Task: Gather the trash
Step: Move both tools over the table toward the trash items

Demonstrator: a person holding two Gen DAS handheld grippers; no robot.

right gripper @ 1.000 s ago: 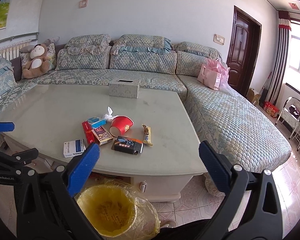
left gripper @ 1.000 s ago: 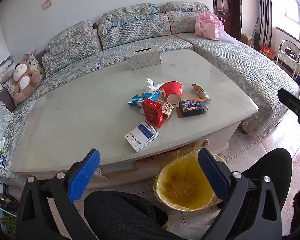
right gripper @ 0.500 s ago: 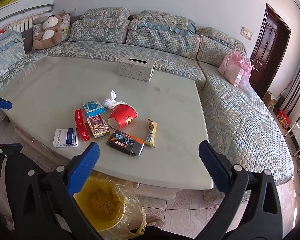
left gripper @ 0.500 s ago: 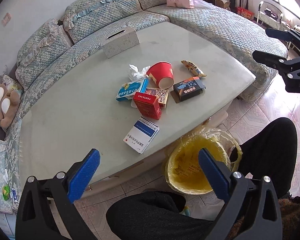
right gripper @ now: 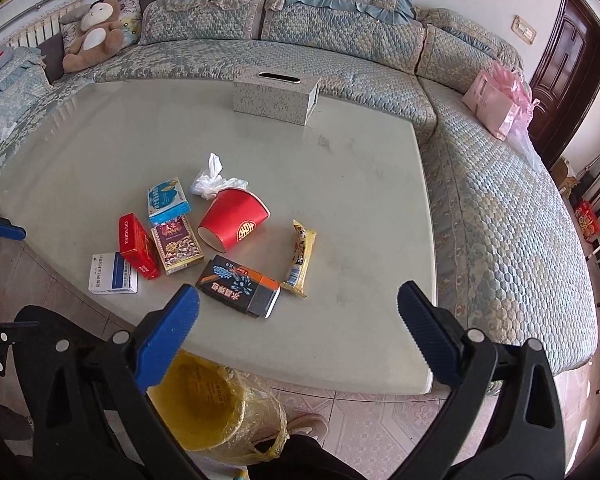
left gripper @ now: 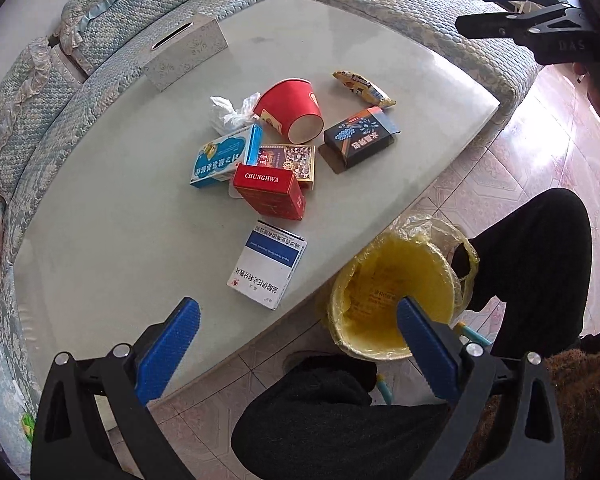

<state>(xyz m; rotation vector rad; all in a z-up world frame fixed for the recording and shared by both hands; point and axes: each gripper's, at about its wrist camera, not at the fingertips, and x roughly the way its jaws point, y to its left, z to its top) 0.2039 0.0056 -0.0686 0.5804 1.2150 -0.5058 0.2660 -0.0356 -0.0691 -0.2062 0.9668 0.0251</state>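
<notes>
Hovering open and empty: left tool (left gripper: 298,318), right tool (right gripper: 298,306). Best straddling white box (left gripper: 268,264) at lower centre, clamping narrow sides, then dropping into yellow bin (left gripper: 396,296).

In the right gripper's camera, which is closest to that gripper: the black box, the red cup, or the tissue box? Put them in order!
1. Black box: nearest, at the table's near edge, just ahead of the right gripper.
2. Red cup: lying on its side mid-table, behind the black box.
3. Tissue box: farthest, by the sofa side.
</notes>
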